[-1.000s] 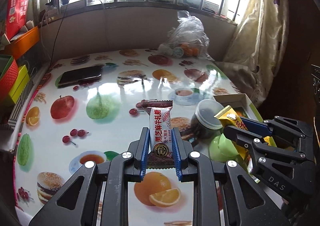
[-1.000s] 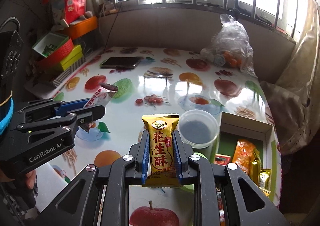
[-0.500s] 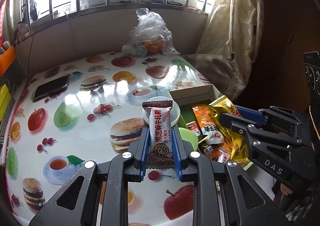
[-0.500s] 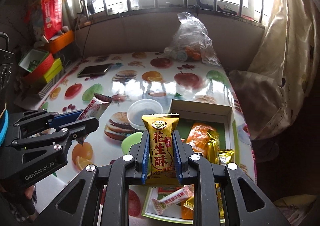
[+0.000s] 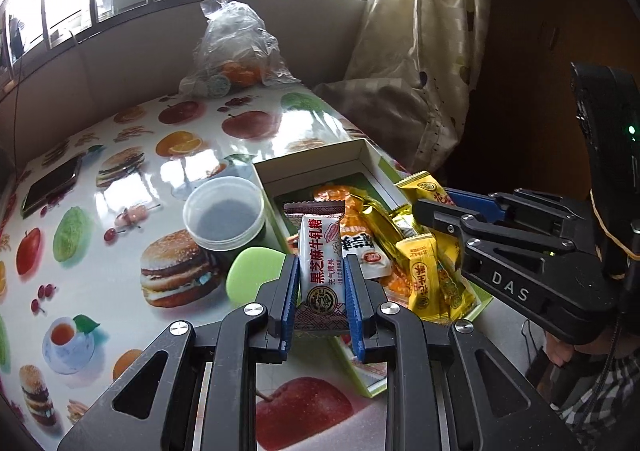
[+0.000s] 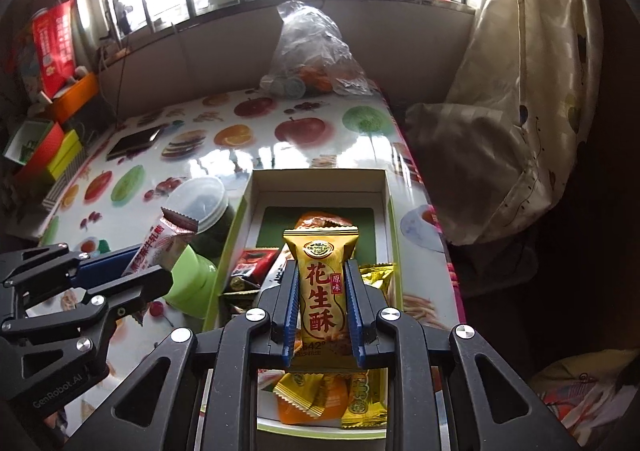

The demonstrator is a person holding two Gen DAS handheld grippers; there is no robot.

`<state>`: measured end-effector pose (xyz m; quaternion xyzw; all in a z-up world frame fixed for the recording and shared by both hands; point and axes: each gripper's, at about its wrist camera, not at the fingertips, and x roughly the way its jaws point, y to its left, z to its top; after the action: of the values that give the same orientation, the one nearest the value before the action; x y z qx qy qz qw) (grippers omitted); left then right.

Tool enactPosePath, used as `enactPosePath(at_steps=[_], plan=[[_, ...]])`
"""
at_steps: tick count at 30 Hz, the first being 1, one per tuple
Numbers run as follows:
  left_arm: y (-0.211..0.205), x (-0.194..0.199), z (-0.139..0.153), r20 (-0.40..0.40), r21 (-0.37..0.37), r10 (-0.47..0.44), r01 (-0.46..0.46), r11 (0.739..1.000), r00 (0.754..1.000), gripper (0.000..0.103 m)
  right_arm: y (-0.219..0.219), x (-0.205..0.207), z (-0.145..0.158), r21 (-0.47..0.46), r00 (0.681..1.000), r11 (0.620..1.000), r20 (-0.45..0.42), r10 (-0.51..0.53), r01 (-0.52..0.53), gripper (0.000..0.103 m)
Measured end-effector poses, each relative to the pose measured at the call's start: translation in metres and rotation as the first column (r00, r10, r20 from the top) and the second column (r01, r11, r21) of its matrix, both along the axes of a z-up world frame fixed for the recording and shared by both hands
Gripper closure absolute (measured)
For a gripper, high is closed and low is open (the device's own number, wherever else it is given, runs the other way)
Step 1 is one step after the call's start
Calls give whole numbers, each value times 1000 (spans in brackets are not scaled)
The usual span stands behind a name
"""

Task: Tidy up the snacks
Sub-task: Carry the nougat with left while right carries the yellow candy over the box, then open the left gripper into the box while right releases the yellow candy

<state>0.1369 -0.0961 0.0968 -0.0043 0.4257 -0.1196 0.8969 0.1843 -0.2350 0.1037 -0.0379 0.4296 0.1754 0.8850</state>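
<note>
My left gripper (image 5: 322, 271) is shut on a white and brown sesame candy bar (image 5: 322, 271), held upright over the near left part of the open snack box (image 5: 312, 159). My right gripper (image 6: 322, 283) is shut on a yellow peanut candy bar (image 6: 322, 291), hanging above the box's middle (image 6: 316, 175). Several wrapped snacks (image 5: 424, 275) lie inside the box. The left wrist view shows the right gripper (image 5: 430, 211) at the right with the yellow bar (image 5: 424, 187). The right wrist view shows the left gripper (image 6: 160, 271) at the left with its bar (image 6: 160, 247).
A clear lidded tub (image 5: 224, 213) and a green round lid (image 5: 256, 275) sit left of the box on the fruit-print table (image 5: 120, 179). A phone (image 5: 50, 185) lies far left. A plastic bag of oranges (image 5: 236, 51) stands at the back. A curtain (image 5: 420, 51) hangs right.
Both grippers have carried their bars to the right across the table, from beside the tub to over the snack box. Their grips have not changed.
</note>
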Motion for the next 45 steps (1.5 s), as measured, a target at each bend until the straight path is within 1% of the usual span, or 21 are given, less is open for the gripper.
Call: enactPosePath(at_steps=[7, 13, 22, 27, 32, 34, 36, 38, 40, 45], plan=[[-25, 4, -12, -31, -5, -39, 39, 999, 999, 80, -10, 13, -15, -1, 999, 1000, -33, 1, -1, 83], [-37, 6, -26, -70, -1, -58, 58, 998, 996, 80, -8, 25, -26, -27, 999, 999, -51, 17, -19, 83], [-44, 8, -37, -96, 12, -67, 68, 998, 993, 80, -1, 42, -33, -19, 997, 999, -60, 44, -45, 83], [-45, 9, -40, -108, 12, -62, 64, 998, 992, 80, 1, 43, -35, -13, 997, 998, -51, 60, -61, 83], [-47, 12, -43, -117, 33, -49, 54, 998, 992, 79, 1, 42, -36, -7, 997, 998, -50, 66, -67, 82], [-48, 11, -44, -119, 35, -51, 55, 998, 992, 79, 2, 41, -35, -11, 997, 998, -48, 67, -68, 81], [-47, 11, -44, -119, 35, -52, 56, 998, 991, 76, 2, 40, -35, -10, 996, 997, -48, 72, -72, 78], [-47, 10, -44, -121, 38, -46, 51, 998, 992, 67, 3, 39, -35, -7, 996, 997, -46, 75, -75, 75], [-47, 9, -43, -117, 43, -44, 49, 998, 992, 66, 2, 37, -34, -6, 997, 997, -40, 71, -71, 71], [-48, 5, -40, -112, 39, -48, 52, 998, 993, 64, -2, 33, -29, 1, 998, 998, -32, 58, -58, 66]])
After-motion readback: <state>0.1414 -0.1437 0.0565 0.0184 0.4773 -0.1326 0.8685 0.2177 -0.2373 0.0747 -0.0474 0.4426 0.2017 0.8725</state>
